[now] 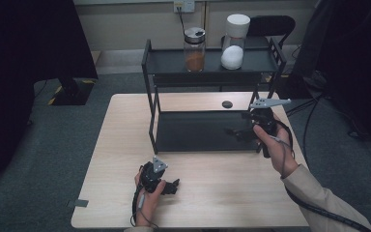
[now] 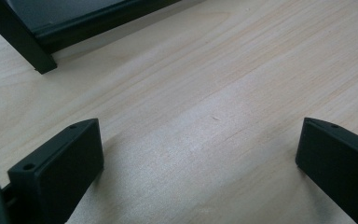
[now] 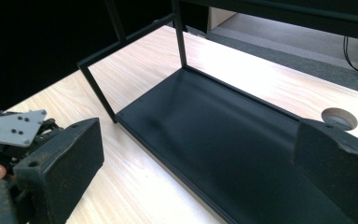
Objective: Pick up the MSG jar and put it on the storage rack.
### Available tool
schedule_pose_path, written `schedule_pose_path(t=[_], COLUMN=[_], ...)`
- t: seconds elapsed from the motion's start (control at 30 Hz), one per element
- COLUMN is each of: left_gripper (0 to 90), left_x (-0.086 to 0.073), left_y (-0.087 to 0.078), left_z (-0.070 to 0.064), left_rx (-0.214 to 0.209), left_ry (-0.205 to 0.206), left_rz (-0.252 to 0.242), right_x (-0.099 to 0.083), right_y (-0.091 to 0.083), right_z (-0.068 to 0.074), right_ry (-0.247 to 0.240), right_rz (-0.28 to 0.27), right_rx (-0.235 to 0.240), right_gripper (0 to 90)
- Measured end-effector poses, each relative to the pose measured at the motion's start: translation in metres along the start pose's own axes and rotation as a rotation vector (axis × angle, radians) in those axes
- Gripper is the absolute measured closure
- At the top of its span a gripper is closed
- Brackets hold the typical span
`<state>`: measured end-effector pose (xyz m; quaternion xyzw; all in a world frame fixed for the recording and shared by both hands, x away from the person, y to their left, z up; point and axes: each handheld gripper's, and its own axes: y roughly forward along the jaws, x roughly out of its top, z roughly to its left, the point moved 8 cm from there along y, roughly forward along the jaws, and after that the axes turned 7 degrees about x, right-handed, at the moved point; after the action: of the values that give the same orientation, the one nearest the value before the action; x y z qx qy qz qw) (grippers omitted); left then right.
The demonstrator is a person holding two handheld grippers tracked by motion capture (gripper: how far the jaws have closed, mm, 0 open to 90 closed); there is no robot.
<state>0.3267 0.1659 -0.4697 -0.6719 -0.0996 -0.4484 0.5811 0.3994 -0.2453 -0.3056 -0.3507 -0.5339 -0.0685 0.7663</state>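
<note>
High view first: a black two-tier rack (image 1: 212, 96) stands toward the back of the pale wooden surface (image 1: 125, 159). On its top shelf sit two jars, near each other but apart. The glass jar (image 1: 194, 49) with a metal lid is roughly a third full of orange-brown powder; the white-capped jar (image 1: 234, 41) to its right holds a mound of something white in its lower half. The bottom shelf (image 3: 223, 144) is bare.

The right tongs (image 1: 236, 132) hover at the right end of that lower shelf, jaws spread wide with nothing between them, as the right gripper view confirms. The left tongs (image 1: 174, 186) lie low over the surface near the front edge, well apart from the rack, also wide open and holding nothing.

With the right tongs nearest the rack, the jars look like the things to be handled. I'd judge both to be rigid, smooth-walled and breakable, with the weight low where the contents sit. The glass would be slippery, so a hold around the body below the lid seems safer than on the cap, keeping each upright.

A small dark round disc (image 1: 227, 104) lies on the surface behind the rack.
</note>
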Motion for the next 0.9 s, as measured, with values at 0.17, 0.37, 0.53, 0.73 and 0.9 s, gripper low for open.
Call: schedule_pose_path(t=[0.17, 0.37, 0.53, 0.73, 0.9], left_gripper=[0.0, 0.0, 0.0, 0.0, 0.0], left_x=[0.000, 0.000, 0.000, 0.000, 0.000], left_y=[0.000, 0.000, 0.000, 0.000, 0.000], left_z=[0.000, 0.000, 0.000, 0.000, 0.000], left_rx=[0.000, 0.000, 0.000, 0.000, 0.001], left_ry=[0.000, 0.000, 0.000, 0.000, -0.001], left_rz=[0.000, 0.000, 0.000, 0.000, 0.000], right_x=[-0.006, -0.013, -0.020, -0.027, -0.032], right_y=[0.000, 0.001, 0.003, 0.005, 0.007], right_z=[-0.004, -0.005, -0.005, -0.005, -0.004], right_ry=[0.007, 0.009, 0.011, 0.009, 0.007], right_rz=[-0.004, 0.010, 0.018, 0.018, 0.021], right_rx=[-0.002, -0.016, -0.014, -0.013, -0.011], right_gripper=[0.8, 0.8, 0.8, 0.9, 0.9])
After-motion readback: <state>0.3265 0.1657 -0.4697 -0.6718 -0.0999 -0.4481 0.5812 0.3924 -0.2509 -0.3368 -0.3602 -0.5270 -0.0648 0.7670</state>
